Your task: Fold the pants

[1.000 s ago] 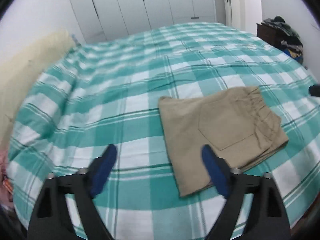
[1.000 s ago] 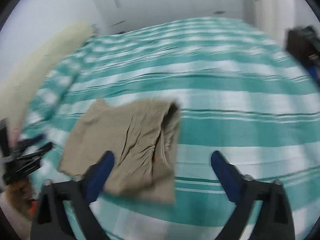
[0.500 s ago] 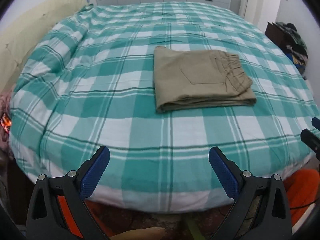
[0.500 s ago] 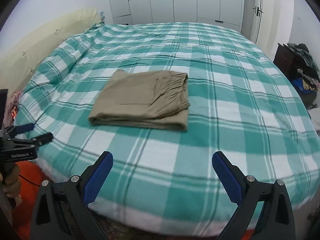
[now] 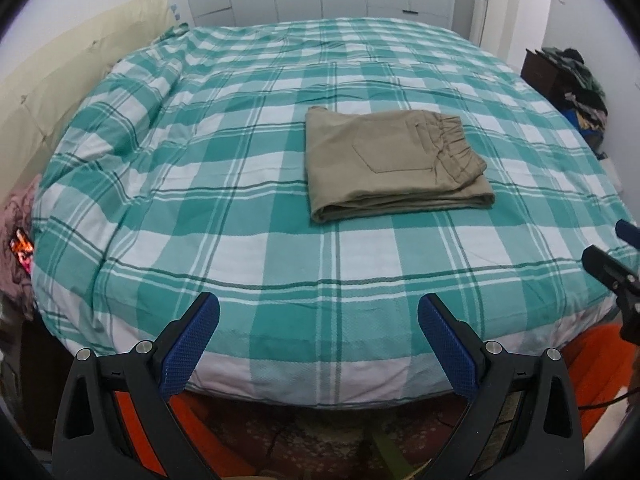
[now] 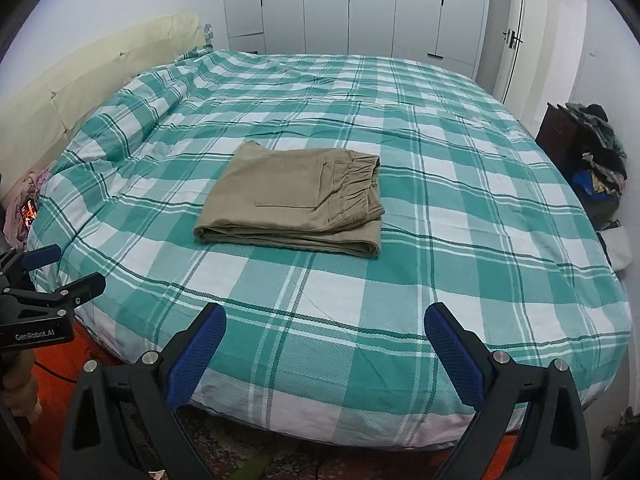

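Note:
Tan pants lie folded into a flat rectangle on the green-and-white checked bed, elastic waistband to the right, back pocket facing up. My left gripper hangs open over the bed's near edge, well short of the pants, nothing between its blue pads. My right gripper is also open and empty, back at the near edge. Each gripper shows at the side of the other's view: the right one, the left one.
A cream headboard runs along the left. White wardrobe doors stand behind the bed. A dark cabinet piled with clothes sits at the right. An orange rug covers the floor below. Pink cloth lies at the bed's left corner.
Both grippers have pulled back from the pants toward the bed's near edge and risen. The folded pants stay put on the bed.

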`<state>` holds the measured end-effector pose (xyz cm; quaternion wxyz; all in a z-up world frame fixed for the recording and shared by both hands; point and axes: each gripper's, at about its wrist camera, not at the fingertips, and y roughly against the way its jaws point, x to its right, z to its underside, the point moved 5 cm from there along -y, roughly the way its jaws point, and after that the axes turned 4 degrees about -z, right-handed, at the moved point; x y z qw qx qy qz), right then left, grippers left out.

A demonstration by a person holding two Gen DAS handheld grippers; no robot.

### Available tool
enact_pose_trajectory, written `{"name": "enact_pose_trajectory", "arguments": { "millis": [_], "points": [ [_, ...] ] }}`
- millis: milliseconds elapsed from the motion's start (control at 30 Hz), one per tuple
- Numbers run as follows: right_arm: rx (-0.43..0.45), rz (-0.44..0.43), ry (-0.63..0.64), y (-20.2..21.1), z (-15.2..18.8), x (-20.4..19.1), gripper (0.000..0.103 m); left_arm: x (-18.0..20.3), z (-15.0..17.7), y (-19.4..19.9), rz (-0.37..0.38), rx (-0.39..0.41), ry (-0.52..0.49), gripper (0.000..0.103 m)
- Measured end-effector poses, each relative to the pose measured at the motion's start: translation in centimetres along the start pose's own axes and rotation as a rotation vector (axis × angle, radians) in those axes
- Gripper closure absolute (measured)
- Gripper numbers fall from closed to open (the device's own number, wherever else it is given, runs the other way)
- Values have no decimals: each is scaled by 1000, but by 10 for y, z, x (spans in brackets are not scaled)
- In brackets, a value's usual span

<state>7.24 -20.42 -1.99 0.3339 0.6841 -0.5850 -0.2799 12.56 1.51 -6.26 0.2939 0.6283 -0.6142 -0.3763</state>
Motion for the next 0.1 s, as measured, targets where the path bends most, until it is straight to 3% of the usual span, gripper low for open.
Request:
{"name": "enact_pose_trajectory", "arguments": {
  "millis": [100],
  "points": [
    [4,-10,1,1,0,-3,4,1,0,5,-19,22,0,3]
  ]
}}
